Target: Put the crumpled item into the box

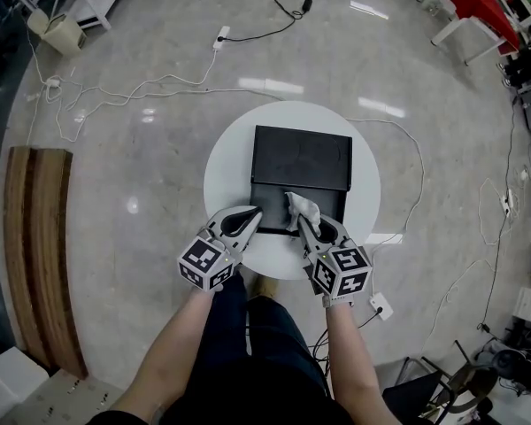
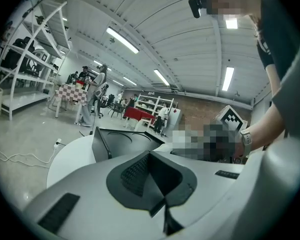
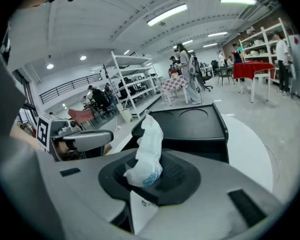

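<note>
A brown wooden slatted bench (image 1: 35,237) lies on the floor at far left, well apart from the worktop. Thin white cables (image 1: 115,91) trail over the polished grey floor (image 1: 142,193) behind it.

The left gripper (image 1: 255,212) rests at the near left edge of the round white worktop (image 1: 226,162), just beside the box. Its fingers (image 2: 135,174) are pressed together with nothing between them.

The black rectangular box (image 1: 265,149) sits at the middle of the worktop and is open towards the person. Nothing stands between it and either gripper.

The crumpled white plastic wrapper (image 1: 301,207) hangs over the box's near right part, pinched at its lower end by the right gripper (image 1: 304,225). The fingers (image 3: 177,174) are closed on it. Its long axis runs along the fingers, and its free end points away from the person, towards the box's far side.

A red-topped table (image 1: 473,3) stands at far upper right, and more cable (image 1: 411,149) loops past the worktop's right side.
</note>
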The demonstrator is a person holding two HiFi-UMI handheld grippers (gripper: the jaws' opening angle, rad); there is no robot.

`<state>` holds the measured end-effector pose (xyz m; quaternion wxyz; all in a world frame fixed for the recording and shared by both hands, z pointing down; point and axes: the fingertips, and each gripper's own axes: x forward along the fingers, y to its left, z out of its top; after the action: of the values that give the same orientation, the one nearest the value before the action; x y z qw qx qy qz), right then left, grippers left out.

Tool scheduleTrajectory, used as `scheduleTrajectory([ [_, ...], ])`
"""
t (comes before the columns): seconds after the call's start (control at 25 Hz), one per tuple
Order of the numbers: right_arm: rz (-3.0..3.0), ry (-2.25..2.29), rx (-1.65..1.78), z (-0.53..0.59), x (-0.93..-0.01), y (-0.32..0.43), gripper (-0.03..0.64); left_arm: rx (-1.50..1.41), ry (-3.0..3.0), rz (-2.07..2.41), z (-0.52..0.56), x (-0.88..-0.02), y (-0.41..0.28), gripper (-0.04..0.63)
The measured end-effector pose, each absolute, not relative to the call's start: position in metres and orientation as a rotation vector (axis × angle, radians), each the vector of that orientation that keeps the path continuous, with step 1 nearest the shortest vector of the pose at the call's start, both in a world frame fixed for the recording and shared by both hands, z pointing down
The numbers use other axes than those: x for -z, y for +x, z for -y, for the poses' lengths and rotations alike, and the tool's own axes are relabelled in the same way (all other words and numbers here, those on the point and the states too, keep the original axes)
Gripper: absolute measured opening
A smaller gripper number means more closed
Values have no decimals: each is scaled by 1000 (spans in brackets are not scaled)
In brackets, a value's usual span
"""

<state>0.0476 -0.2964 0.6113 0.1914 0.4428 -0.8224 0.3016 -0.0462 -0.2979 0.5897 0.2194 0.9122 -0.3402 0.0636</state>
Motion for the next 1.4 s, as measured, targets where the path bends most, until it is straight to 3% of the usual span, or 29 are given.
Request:
scheduleTrajectory([
  [0.64,2143,943,-860,307,-665,14,95,-171,2493,949,314,-609,-64,12],
  [0.84,2078,987,-833,314,-674,26,118,-166,2486,952,316,-612,-67,12],
  [1.04,2022,1034,-819,317,-680,37,192,-152,2488,947,319,-613,-69,12],
  [1.24,1997,1084,-801,318,-679,45,192,-149,2488,943,318,-613,-72,12],
  [1.4,1978,1113,-791,317,-679,52,229,-145,2490,937,315,-614,-72,12],
])
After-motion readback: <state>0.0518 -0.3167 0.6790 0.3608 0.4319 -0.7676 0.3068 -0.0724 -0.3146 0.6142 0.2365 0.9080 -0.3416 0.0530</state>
